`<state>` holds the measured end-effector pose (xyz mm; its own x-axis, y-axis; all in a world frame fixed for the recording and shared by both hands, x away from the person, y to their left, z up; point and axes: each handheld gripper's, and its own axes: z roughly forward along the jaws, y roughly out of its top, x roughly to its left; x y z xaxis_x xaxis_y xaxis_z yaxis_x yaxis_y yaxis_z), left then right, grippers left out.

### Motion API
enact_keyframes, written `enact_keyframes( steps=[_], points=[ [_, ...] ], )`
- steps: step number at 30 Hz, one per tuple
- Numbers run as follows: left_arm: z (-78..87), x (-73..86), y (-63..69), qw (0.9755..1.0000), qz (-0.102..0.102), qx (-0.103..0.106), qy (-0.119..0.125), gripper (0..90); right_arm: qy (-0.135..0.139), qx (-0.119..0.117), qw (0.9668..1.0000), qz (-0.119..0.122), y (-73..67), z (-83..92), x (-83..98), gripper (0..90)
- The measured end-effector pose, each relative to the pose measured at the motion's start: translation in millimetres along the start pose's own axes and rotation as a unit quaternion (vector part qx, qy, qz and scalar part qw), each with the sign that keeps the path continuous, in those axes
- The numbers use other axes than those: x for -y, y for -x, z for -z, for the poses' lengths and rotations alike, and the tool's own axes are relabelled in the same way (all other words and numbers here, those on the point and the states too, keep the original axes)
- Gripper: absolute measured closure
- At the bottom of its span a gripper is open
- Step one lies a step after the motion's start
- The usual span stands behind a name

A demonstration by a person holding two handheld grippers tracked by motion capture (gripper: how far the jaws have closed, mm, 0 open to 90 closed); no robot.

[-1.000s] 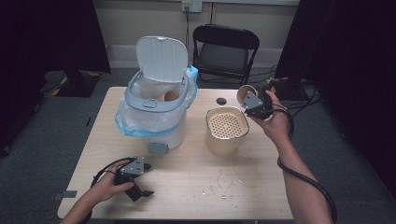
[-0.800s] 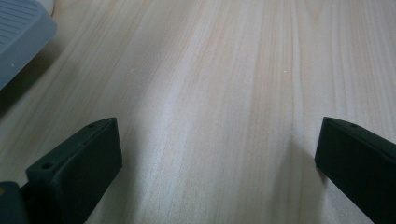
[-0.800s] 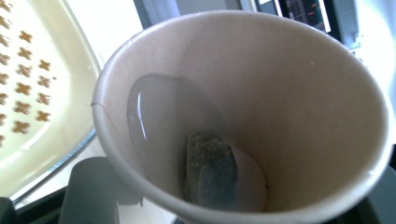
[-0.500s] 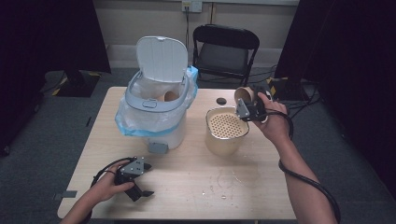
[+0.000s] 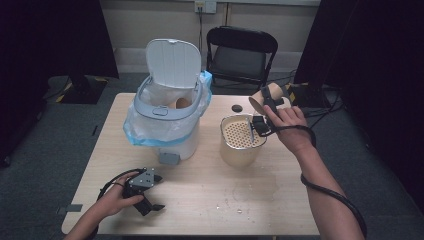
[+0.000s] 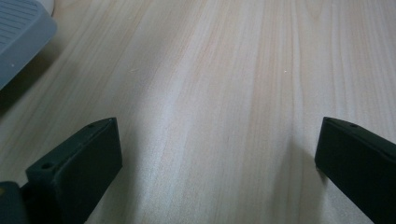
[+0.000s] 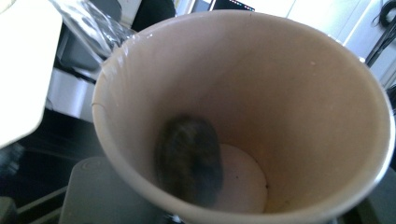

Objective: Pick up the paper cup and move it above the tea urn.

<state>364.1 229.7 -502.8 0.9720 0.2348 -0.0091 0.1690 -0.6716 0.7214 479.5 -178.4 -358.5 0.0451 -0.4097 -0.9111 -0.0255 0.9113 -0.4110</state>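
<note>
A brown paper cup [image 5: 257, 99] is tipped on its side, mouth toward the left, with my right gripper [image 5: 270, 103] shut on it. It hangs above the right rim of a beige bucket [image 5: 240, 152] topped with a perforated strainer [image 5: 239, 132]. In the right gripper view the cup [image 7: 299, 93] has a dark wet lump [image 7: 189, 158] lying on its white bottom. My left gripper [image 5: 158, 193] rests on the table's front left. Its jaws stand wide apart over bare wood [image 6: 217, 140], with nothing between them.
A white pedal bin [image 5: 167, 120] with a blue-edged liner and raised lid stands at the back left, another brown cup [image 5: 182, 103] inside it. Its grey pedal [image 6: 21, 32] lies close to my left gripper. A small black cap [image 5: 236, 108] and wet spots [image 5: 235, 205] mark the table. A chair [image 5: 242, 50] stands behind.
My right hand has carried the tipped cup leftward and slightly down, toward the strainer bucket. The left gripper has not moved.
</note>
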Motion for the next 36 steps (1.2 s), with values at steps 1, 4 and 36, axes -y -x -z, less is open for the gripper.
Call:
enact_keyframes(
  steps=[1,4,36],
  points=[
    [0.0,0.0,0.0,1.0000,0.000,0.000,0.000,0.0,-0.001,0.010,0.9998,0.015,0.2,0.3,-0.6,32.6],
    [0.1,-0.1,0.0,1.0000,0.000,0.000,0.000,0.0,-0.001,0.035,0.9968,0.072,1.8,1.1,-4.3,32.7],
    [-0.3,0.1,0.3,1.0000,0.002,0.001,0.001,0.0,0.084,-0.250,0.8686,-0.420,30.3,-15.8,19.2,31.9]
  ],
)
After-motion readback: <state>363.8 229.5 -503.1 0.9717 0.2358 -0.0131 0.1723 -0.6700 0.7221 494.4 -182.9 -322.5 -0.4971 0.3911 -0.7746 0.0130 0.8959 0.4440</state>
